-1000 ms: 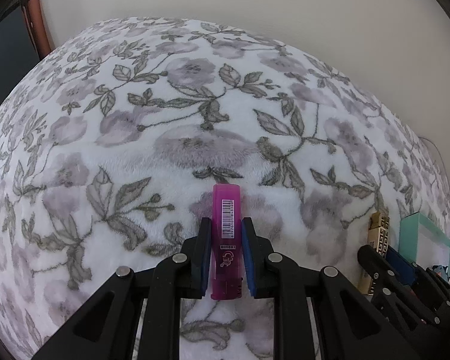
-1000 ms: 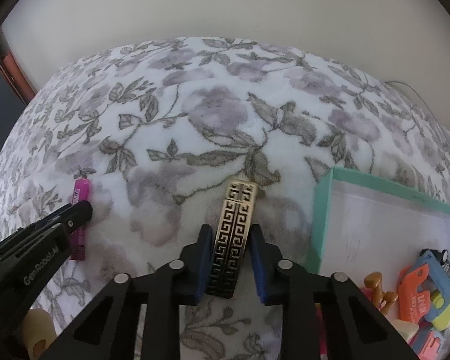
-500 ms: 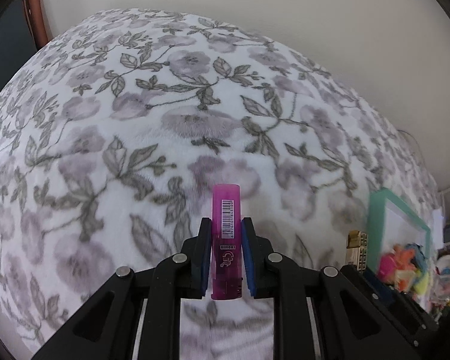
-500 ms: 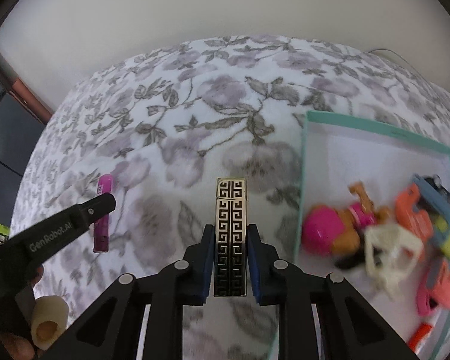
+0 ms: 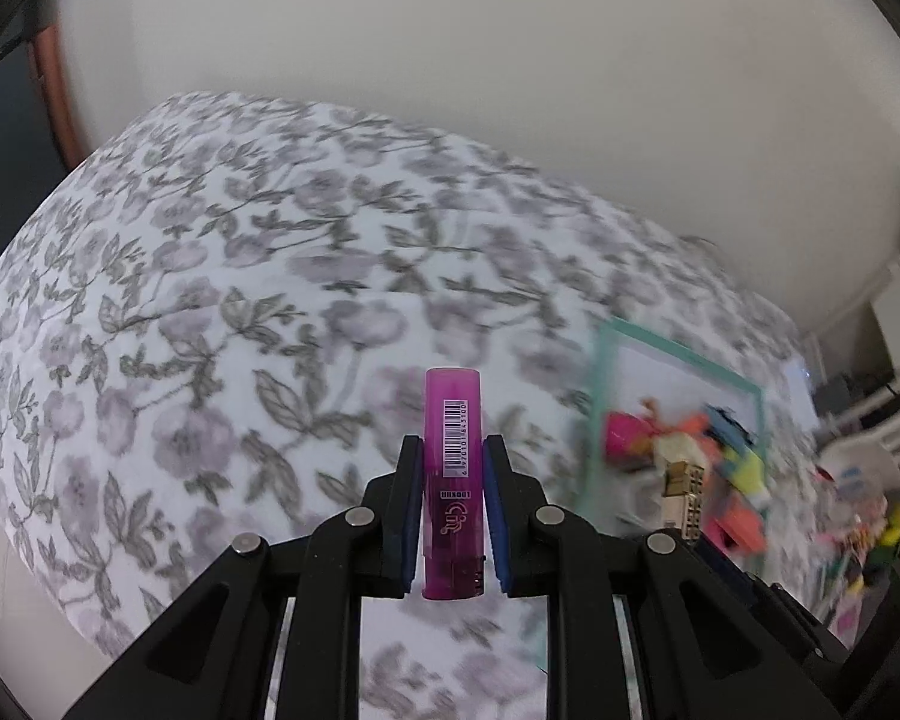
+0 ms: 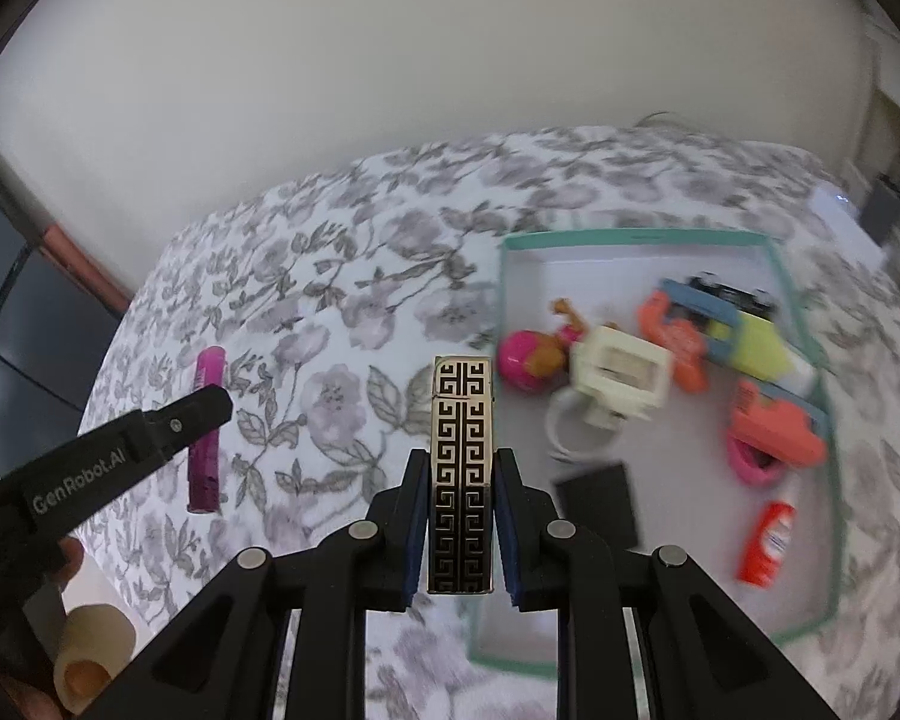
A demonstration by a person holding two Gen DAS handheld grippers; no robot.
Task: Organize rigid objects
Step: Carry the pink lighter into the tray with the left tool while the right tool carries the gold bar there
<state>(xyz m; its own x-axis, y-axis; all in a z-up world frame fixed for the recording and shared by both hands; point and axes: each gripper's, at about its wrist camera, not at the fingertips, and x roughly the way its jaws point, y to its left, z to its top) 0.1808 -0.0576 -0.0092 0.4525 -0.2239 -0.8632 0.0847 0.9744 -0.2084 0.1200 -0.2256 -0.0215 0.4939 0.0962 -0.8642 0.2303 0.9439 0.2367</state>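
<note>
Flowery blanket (image 5: 222,324) covers the bed under me. My left gripper (image 5: 452,504) squeezes a see-through pink lighter (image 5: 453,480) with a barcode. My right gripper (image 6: 461,516) squeezes a gold lighter (image 6: 462,480) with black maze lines, beside the green-edged toy tray (image 6: 630,235).

In the left wrist view, motion blur smears the teal-rimmed tray (image 5: 678,354) near the bed's right edge, so the bright toys (image 5: 690,450) inside it run together and cannot be told apart. The gold patterned lighter (image 5: 683,495) shows only its tip; the rest is behind the black fingers (image 5: 570,546). The clutter (image 5: 864,516) past the bed's right edge is too blurred to name. In the right wrist view, the tray's near corner (image 6: 510,660) is hidden behind the gripper frame, and the purple lighter (image 6: 207,432) is partly covered by the other gripper's finger (image 6: 180,420). The pale roll (image 6: 93,648) at the lower left is cut by the lens rim.
</note>
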